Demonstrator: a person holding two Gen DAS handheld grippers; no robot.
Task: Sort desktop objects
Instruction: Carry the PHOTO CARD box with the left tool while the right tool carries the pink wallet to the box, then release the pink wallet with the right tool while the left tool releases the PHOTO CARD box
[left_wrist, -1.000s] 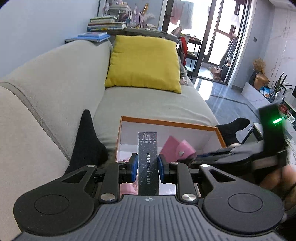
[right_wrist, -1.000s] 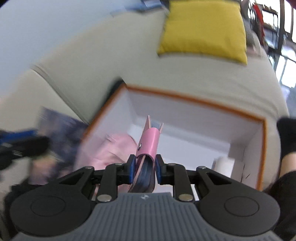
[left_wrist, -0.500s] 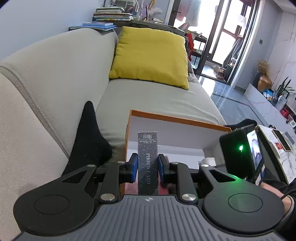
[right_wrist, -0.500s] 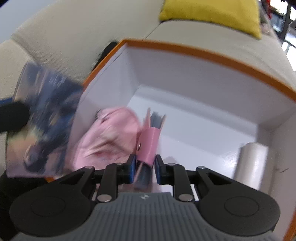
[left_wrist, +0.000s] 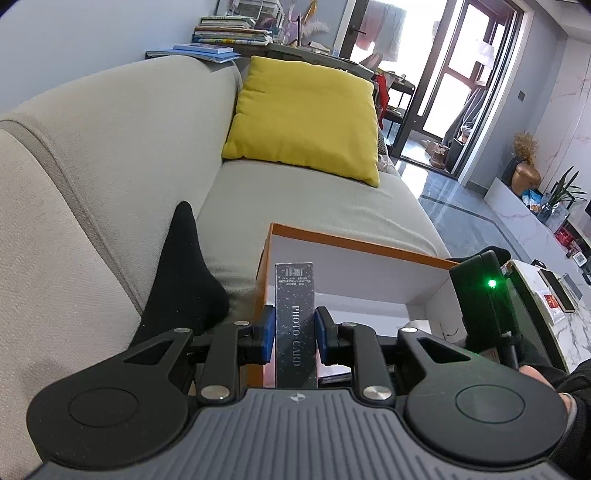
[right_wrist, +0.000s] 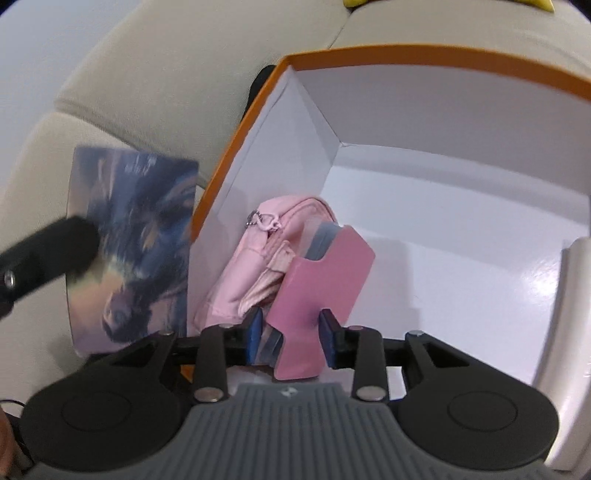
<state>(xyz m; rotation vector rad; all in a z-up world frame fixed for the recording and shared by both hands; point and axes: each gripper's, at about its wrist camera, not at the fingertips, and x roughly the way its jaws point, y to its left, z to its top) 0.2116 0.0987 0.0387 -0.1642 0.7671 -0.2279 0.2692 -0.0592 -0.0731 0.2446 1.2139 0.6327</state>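
My left gripper (left_wrist: 294, 338) is shut on a dark photo card box (left_wrist: 295, 321), held upright just left of an orange-rimmed white box (left_wrist: 354, 245) on the sofa. In the right wrist view the photo card box (right_wrist: 131, 243) shows its printed face outside the white box's (right_wrist: 424, 59) left wall. My right gripper (right_wrist: 290, 334) is inside the white box with its jaws spread wide. A pink card holder (right_wrist: 321, 291) lies flat between them, resting against a pink pouch (right_wrist: 266, 258). I cannot tell whether the pads still touch the holder.
The white box sits on a beige sofa (left_wrist: 110, 166) with a yellow cushion (left_wrist: 306, 118) farther back. A black sock (left_wrist: 184, 273) lies left of the box. A white roll (right_wrist: 576, 295) stands at the box's right side. The floor drops off to the right.
My right gripper went down into the white box and its jaws spread apart; the pink card holder tipped from on edge to flat. My left gripper kept the photo card box and shifted slightly left.
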